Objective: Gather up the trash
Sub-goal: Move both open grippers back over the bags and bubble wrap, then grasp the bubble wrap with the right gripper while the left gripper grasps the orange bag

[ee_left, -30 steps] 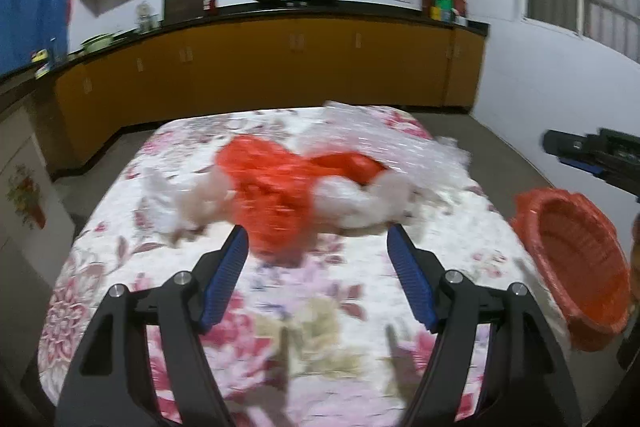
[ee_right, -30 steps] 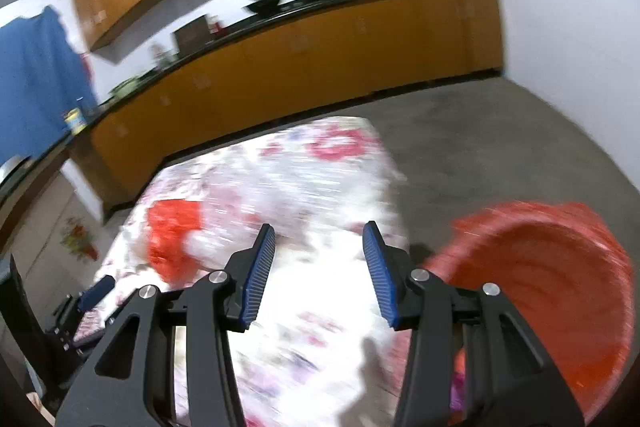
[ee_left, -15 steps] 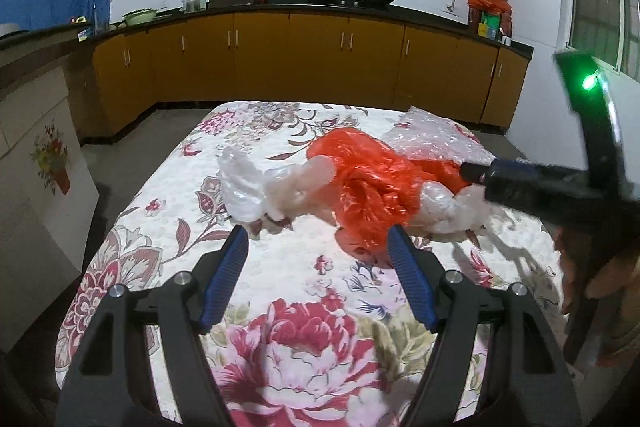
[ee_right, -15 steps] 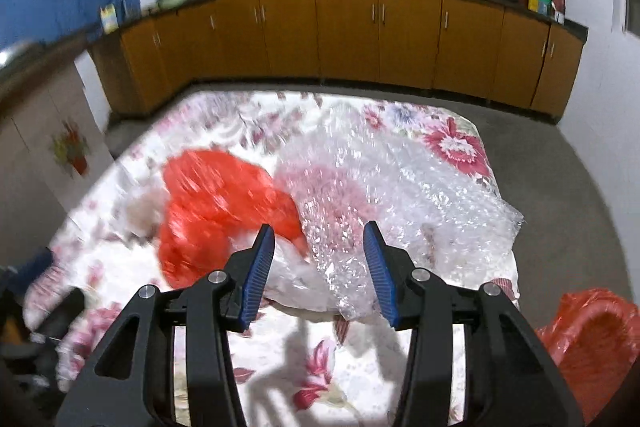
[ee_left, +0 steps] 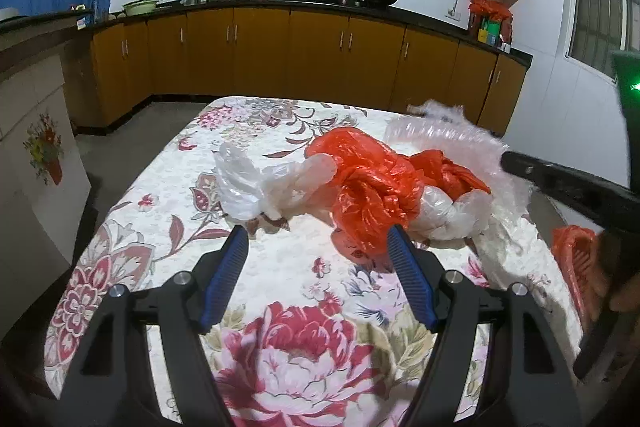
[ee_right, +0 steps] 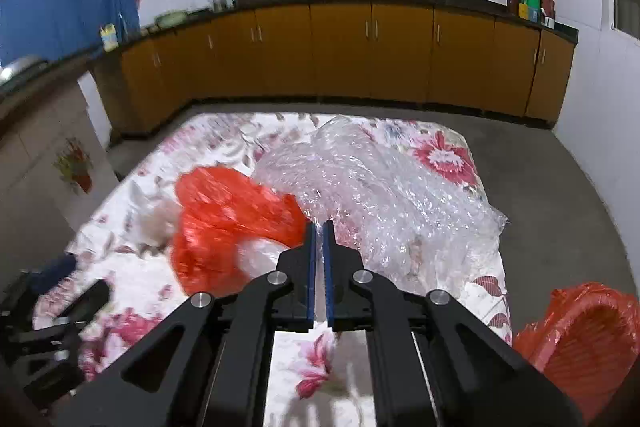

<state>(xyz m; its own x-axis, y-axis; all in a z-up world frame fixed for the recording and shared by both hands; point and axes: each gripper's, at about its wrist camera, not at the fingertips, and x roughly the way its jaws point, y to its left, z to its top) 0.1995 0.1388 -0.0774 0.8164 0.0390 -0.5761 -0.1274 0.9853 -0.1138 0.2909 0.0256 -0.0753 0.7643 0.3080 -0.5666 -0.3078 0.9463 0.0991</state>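
Trash (ee_left: 372, 183) all still lies on the table (ee_left: 280, 275); the right gripper (ee_right: 319, 227) has just clamped the bubble wrap (ee_right: 380, 187) edge, the left gripper (ee_left: 316, 239) gapes empty, and the basket (ee_right: 588, 339) waits at four o'clock.

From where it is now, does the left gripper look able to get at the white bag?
Probably yes. The left gripper is open and holds nothing, and the white bag lies just beyond its left finger with only bare tablecloth between. The red bag sits to the right, out of the way.
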